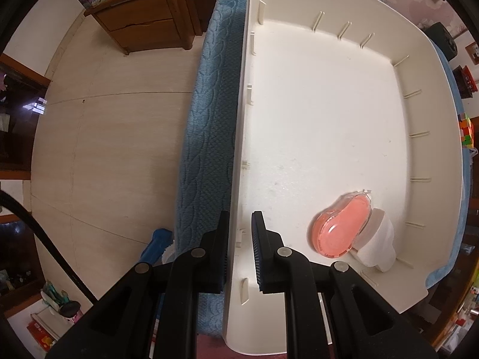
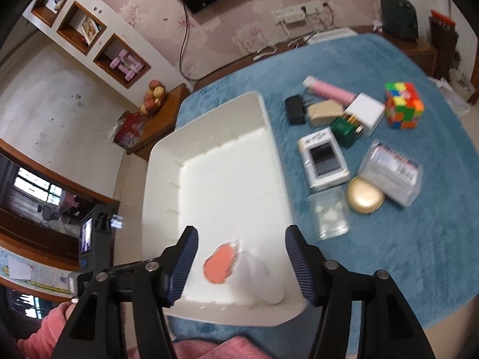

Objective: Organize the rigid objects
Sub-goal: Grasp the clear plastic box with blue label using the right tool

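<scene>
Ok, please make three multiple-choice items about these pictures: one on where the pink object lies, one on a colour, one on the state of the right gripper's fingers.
1. Where does the pink-and-white object lie?
A. On the blue cloth among the other things
B. Inside the white bin, near the corner closest to the grippers
C. Between the right gripper's fingers

2. What colour is the round compact on the blue cloth?
A. Gold
B. Black
C. Green

3. How do the fingers of the right gripper stand?
A. Pressed on the pink-and-white object
B. Pressed on the bin's rim
C. Apart, pressing on nothing

Answers:
1 B: it rests on the floor of the white bin, in the near corner.
2 A: its lid shines gold beside the clear box.
3 C: a wide gap shows, and the object lies below in the bin.
</scene>
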A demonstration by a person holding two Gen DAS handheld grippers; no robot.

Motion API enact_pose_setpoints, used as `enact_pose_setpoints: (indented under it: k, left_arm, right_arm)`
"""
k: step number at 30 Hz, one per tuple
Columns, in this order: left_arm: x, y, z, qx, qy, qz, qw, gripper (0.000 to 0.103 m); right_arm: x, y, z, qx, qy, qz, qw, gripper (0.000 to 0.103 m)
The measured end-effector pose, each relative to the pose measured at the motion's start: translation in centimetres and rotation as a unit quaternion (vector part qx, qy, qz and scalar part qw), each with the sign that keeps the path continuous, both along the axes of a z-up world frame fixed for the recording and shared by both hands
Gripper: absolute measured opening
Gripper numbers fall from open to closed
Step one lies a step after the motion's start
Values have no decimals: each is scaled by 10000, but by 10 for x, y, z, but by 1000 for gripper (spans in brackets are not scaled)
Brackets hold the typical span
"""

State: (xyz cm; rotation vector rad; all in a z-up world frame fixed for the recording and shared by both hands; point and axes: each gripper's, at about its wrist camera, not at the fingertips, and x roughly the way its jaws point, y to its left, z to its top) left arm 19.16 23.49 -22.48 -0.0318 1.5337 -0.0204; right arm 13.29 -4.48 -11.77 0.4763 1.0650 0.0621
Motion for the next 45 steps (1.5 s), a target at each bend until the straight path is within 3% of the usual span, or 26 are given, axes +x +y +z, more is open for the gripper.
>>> enact_pose_setpoints:
  k: [9,21,33,45]
  left_arm:
    - [4,-5,-1,27,69,169,9998,16]
    - [5,2,0,41,86,533,9985,16]
    - [-2,7,3,199,41,927,9955,16]
    - [-7,13,10,291,5,1184,9925,16]
  right_arm:
    - [0,-35,2,-770,-330,-248,9962,81]
    - [14,-77,-27,-1742,-249,-105,9843,82]
    - [42,-98,-68,-1797,-29,322,9832,82]
    - [61,-103,-104,-2088,299,770,9745,82]
